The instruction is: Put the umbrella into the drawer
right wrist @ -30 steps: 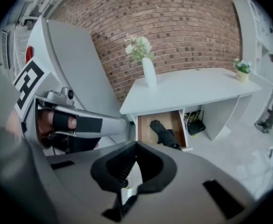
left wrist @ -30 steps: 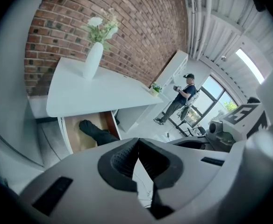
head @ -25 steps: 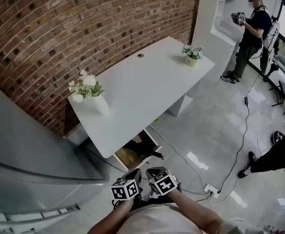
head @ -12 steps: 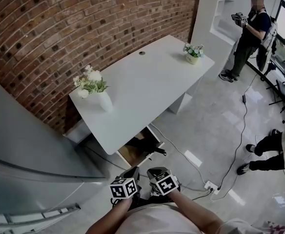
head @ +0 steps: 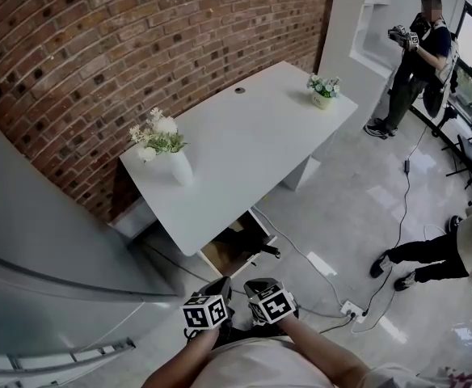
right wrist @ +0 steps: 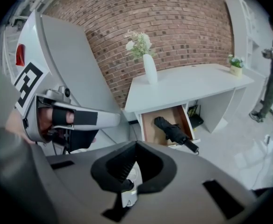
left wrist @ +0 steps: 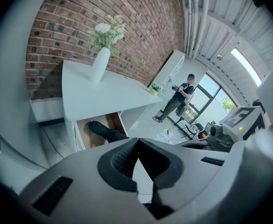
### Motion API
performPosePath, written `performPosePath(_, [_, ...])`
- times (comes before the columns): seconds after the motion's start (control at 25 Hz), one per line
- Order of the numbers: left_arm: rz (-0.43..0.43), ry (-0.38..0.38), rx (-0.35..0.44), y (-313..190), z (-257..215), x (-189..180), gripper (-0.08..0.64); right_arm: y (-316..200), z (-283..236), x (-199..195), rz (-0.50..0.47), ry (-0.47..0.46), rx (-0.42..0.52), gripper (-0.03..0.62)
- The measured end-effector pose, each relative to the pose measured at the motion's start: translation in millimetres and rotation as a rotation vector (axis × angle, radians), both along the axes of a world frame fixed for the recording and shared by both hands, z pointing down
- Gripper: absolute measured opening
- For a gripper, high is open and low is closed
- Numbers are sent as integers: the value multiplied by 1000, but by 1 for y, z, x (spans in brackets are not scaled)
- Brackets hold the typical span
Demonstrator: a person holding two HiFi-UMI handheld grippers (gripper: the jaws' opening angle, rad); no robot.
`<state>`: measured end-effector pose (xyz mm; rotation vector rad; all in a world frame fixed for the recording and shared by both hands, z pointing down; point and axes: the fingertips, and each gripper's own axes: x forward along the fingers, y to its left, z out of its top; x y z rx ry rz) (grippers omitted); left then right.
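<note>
Shifted a little rightward in the head view since a second ago: tabletop (head: 244, 148); a bystander well to its right has stepped along. Drawer (right wrist: 148, 125) under the tabletop stands open. Umbrella (right wrist: 174, 132) lies in it, handle end poking past the front, so placement looks nearly done. Left tool (left wrist: 135, 164) and right tool (right wrist: 132, 171): jaws together, empty, well short of the tabletop.

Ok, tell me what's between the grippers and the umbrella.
Nothing visible. Only bare floor lies between the left gripper, the right gripper and the umbrella, which lies in the open drawer, handle poking over its front.
</note>
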<state>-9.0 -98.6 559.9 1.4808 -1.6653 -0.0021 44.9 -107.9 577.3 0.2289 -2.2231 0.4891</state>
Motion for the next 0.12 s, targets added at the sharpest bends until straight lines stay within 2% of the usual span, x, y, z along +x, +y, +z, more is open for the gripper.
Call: performPosePath(0.12, [-1, 0, -2, 4, 1, -4, 8, 4, 1, -4, 0, 1, -4, 15])
